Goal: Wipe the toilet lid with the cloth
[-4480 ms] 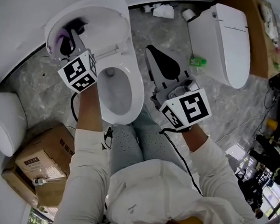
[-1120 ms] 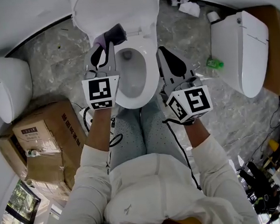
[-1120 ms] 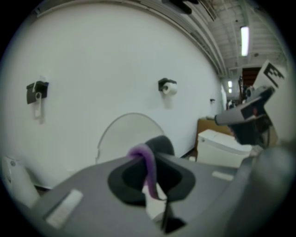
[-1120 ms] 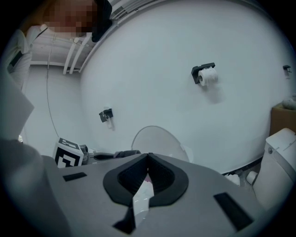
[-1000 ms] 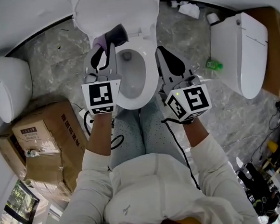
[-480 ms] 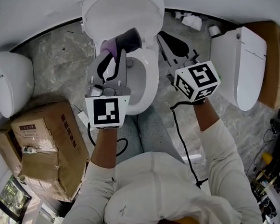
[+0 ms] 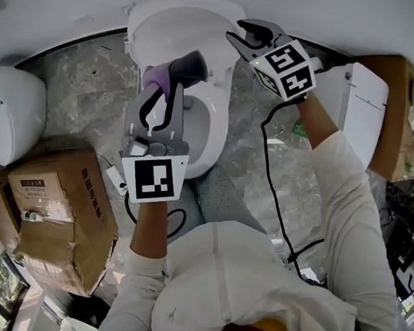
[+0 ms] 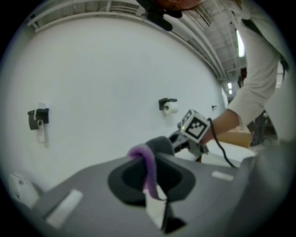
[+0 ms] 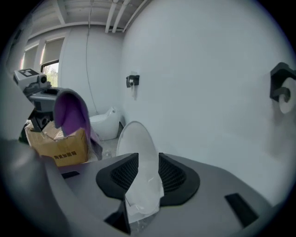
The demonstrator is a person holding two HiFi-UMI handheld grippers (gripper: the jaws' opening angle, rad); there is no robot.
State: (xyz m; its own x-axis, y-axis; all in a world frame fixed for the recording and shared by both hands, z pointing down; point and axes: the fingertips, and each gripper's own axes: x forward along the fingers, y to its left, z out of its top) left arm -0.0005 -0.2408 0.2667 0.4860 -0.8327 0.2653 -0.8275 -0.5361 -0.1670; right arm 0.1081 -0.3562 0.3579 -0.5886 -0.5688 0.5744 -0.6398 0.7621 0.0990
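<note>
The white toilet's lid [image 7: 174, 24] stands raised behind the bowl [image 7: 203, 129]. A purple and grey cloth [image 7: 176, 69] bunches at the tips of my left gripper [image 7: 166, 87], which is shut on it in front of the lid. In the left gripper view a purple strip of the cloth [image 8: 149, 169] runs between the jaws of the left gripper [image 8: 150, 183]. My right gripper [image 7: 248, 35] is at the lid's right edge with its jaws opening. In the right gripper view the lid [image 9: 138, 148], seen edge-on, fills the gap of the right gripper [image 9: 143, 173]. The cloth [image 9: 70, 112] hangs at left there.
Cardboard boxes [image 7: 53, 202] sit on the floor at left beside another white toilet [image 7: 7, 113]. A third white toilet [image 7: 363, 113] and a brown box [image 7: 405, 103] stand at right. A paper roll holder [image 8: 169, 105] hangs on the white wall behind.
My right gripper has swung from beside the bowl up to the lid's right edge and its jaws have parted. My left gripper has risen with the cloth.
</note>
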